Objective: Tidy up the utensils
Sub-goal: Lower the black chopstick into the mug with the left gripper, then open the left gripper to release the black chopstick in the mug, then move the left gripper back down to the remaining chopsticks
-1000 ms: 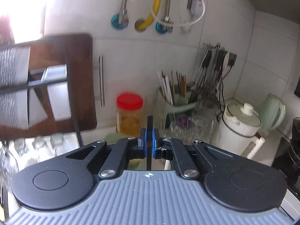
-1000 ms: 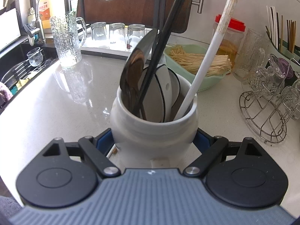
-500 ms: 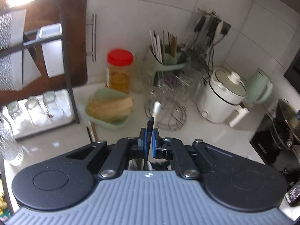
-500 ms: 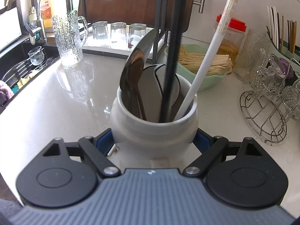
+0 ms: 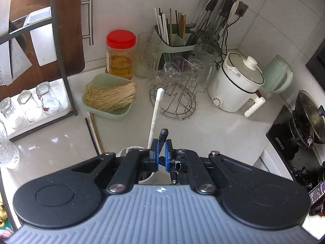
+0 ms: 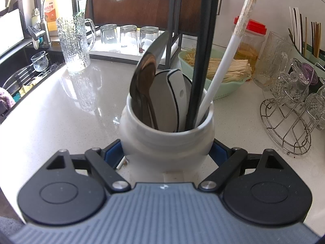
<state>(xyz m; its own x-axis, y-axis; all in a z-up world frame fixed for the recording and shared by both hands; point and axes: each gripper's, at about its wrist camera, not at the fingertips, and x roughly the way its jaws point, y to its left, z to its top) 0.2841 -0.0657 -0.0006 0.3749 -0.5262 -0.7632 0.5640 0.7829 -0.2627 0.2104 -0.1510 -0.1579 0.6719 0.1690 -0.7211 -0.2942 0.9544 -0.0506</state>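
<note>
If the left gripper (image 5: pixel 160 154), clenched on the long black utensil handle (image 6: pixel 200 61), lets go off-centre, the handle could lever the white ceramic crock (image 6: pixel 166 140) over (the right gripper (image 6: pixel 167 152) clasps its sides). The crock stands lower centre on the counter (image 6: pixel 61 111), crowded with glossy ladles.

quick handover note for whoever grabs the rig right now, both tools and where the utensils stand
Left tool: shut on the black handle, whose lower end stands in the white crock.
Right tool: shut on the crock, steadying it on the counter.
Done: metal ladle, white spatula and white-handled utensil are in the crock.
Left: release the black handle, then collect the loose chopsticks beside the green basket.
</note>
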